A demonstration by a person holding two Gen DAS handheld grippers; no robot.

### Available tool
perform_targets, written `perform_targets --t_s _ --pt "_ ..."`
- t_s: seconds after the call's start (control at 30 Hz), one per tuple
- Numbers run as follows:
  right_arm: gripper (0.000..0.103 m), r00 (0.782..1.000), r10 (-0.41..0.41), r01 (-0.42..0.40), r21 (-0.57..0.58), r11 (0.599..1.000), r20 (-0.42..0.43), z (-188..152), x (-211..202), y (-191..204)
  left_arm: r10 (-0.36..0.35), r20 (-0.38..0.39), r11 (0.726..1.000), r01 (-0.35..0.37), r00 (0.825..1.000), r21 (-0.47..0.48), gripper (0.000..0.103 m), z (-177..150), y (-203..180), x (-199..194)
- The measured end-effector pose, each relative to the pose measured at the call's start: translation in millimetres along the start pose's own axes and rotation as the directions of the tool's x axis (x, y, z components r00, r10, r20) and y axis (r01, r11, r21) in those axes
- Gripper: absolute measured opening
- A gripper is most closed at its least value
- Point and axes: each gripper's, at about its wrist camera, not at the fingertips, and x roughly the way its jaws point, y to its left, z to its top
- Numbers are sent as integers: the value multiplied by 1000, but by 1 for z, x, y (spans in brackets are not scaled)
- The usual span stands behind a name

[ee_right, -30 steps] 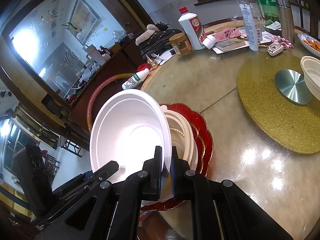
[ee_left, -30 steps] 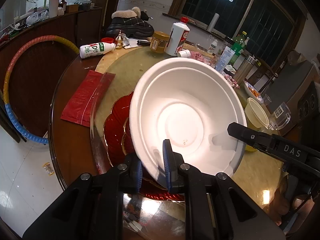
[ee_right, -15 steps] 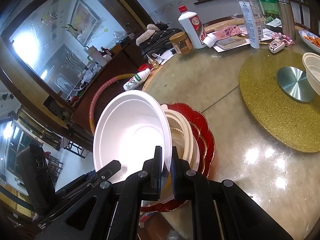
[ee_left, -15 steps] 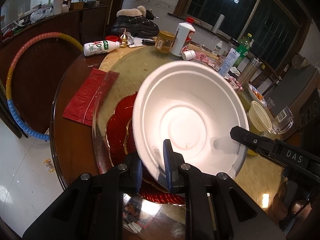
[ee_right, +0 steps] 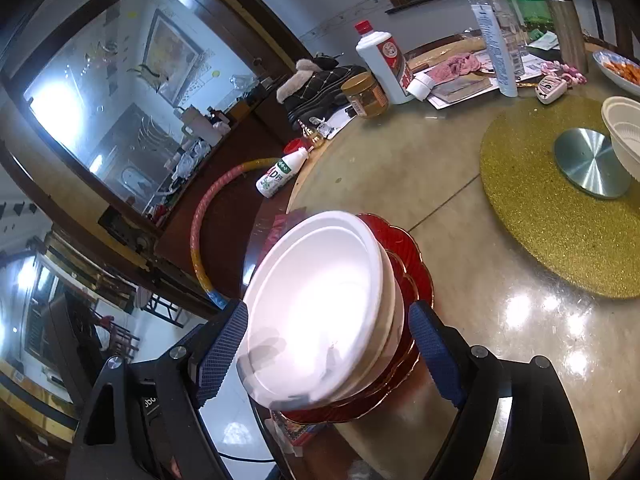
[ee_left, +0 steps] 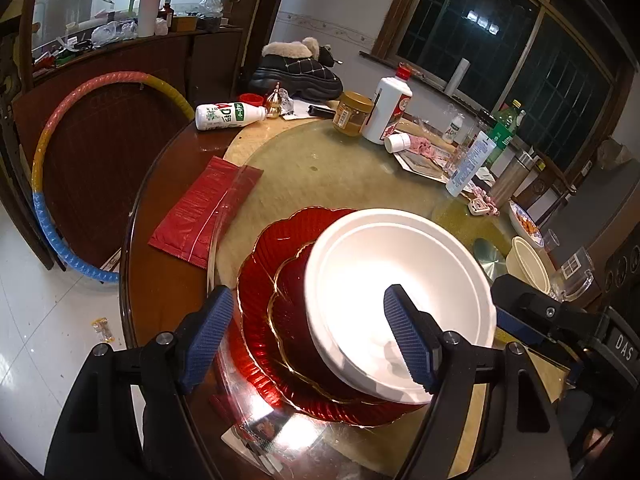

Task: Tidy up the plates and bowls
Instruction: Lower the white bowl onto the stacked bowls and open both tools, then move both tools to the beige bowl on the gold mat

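Your left gripper (ee_left: 308,336) and right gripper (ee_right: 328,356) are both opening, pads clear of the white bowl (ee_left: 400,304) between them. A moment ago each pinched its rim, tilted; now it sits nested on the stack. Only the right view shows a cream bowl (ee_right: 394,308) under it. Two red plates (ee_left: 280,300) lie beneath; a third bowl (ee_right: 622,132) sits far right.

Dim indoor light, glare blown out on white bowl (ee_left: 400,280) — fisheye-warped, dark edges
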Motion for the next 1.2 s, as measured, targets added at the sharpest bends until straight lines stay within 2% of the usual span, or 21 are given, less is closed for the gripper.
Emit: perform_targets --t_s 0.4,0.6,0.67,0.8,0.93,1.03,1.1,1.2 --pt "85 1000 25 -26 48 998 17 0 -13 -12 0 24 1000 0 1000 16 78 1 -8 -10" --pt "85 999 45 -48 80 996 29 -1 -33 -32 -32 64 999 30 997 44 78 8 -28 -21" --pt "85 998 45 -50 100 994 48 -1 -45 -43 -65 86 996 59 994 69 84 11 -46 -25" --pt "85 994 33 -52 176 983 109 1 -81 -87 -123 86 980 107 989 165 84 10 -97 -19" --pt "87 981 -31 -23 273 962 191 7 -121 -141 -201 7 939 191 979 287 84 2 -166 0" --pt "87 961 -112 11 373 928 252 13 -149 -190 -234 -36 902 231 972 364 84 -2 -218 24" --pt "87 947 -165 28 440 897 275 19 -161 -222 -259 -84 887 272 962 373 84 -2 -247 46" --pt "89 931 -223 49 507 860 288 34 -170 -265 -265 -151 899 300 953 318 84 4 -282 90"
